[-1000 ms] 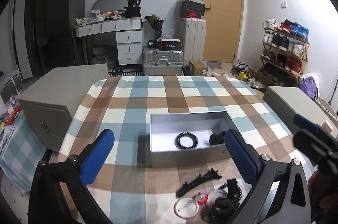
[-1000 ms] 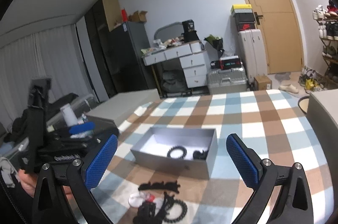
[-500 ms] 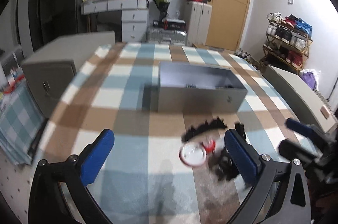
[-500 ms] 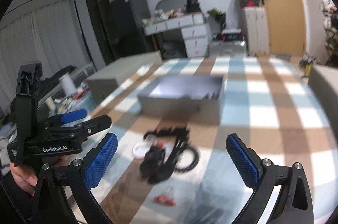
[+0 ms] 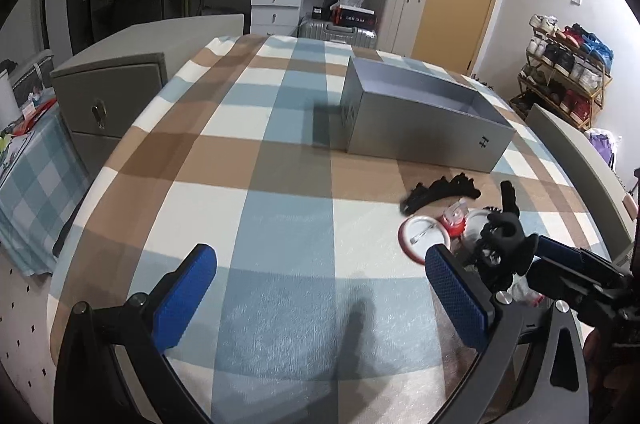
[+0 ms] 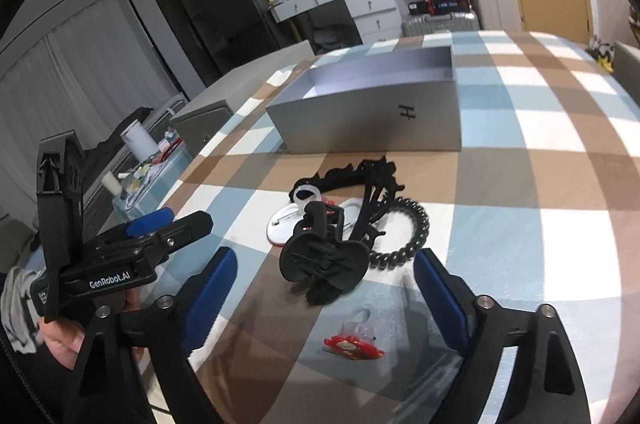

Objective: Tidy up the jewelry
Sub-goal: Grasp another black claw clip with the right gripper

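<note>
A grey open box stands on the checked tablecloth. In front of it lies a pile of accessories: a black hair claw, a black spiral hair tie, a black comb-like clip, a white and red round badge and a small red clip. My right gripper is open, low over the table, with the hair claw and the red clip between its fingers. My left gripper is open and empty, left of the pile.
The checked table has grey cabinets at its left and right sides. A shoe rack, suitcases, a white desk and a door stand behind.
Both grippers have dropped from a high view down close to the table. The right gripper has moved in around the pile. The box's inside has gone out of sight.
</note>
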A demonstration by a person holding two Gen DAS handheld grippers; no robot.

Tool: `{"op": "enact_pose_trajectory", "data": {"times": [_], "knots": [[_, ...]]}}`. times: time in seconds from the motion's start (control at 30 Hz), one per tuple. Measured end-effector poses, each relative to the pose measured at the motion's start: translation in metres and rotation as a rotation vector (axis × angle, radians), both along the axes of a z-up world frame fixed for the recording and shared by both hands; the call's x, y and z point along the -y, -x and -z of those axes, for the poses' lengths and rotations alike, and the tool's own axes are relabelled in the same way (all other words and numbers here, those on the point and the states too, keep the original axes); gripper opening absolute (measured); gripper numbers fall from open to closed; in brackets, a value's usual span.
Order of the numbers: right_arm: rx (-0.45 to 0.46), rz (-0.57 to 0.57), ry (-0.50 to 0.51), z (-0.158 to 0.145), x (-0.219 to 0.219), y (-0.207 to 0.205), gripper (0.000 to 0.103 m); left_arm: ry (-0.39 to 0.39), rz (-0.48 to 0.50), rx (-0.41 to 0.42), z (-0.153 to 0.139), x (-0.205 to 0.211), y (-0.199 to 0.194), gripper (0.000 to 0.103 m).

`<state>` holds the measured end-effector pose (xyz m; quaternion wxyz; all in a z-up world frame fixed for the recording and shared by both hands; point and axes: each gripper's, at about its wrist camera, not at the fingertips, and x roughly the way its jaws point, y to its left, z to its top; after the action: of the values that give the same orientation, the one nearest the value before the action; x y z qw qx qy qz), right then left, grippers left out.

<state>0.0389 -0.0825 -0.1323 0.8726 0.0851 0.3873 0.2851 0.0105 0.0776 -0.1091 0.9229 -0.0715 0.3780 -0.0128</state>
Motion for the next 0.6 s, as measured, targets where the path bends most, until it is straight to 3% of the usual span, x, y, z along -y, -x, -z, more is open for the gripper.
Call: {"op": "enact_pose_trajectory", "data": {"times": [0.27, 0.33, 0.37, 0.6], "knots": [[-0.038, 0.025, -0.014, 0.0037, -0.0035, -0.0078, 0.072, -0.007, 0.025, 0.002, -0.0017, 0.0042, 0.0033, 0.102], [-0.036, 0.024, -0.007, 0.0033, -0.005, -0.0082, 0.06, -0.005, 0.026, 0.001, -0.002, 0.004, 0.0033, 0.102], [-0.046, 0.027, -0.005, 0.0046, -0.005, -0.009, 0.049, -0.003, 0.025, 0.0, -0.0021, 0.0037, 0.0041, 0.102], [-0.032, 0.022, -0.017, 0.0049, -0.0039, -0.0055, 0.045, 0.007, 0.033, -0.017, 0.0003, 0.0037, 0.0001, 0.102]]}}
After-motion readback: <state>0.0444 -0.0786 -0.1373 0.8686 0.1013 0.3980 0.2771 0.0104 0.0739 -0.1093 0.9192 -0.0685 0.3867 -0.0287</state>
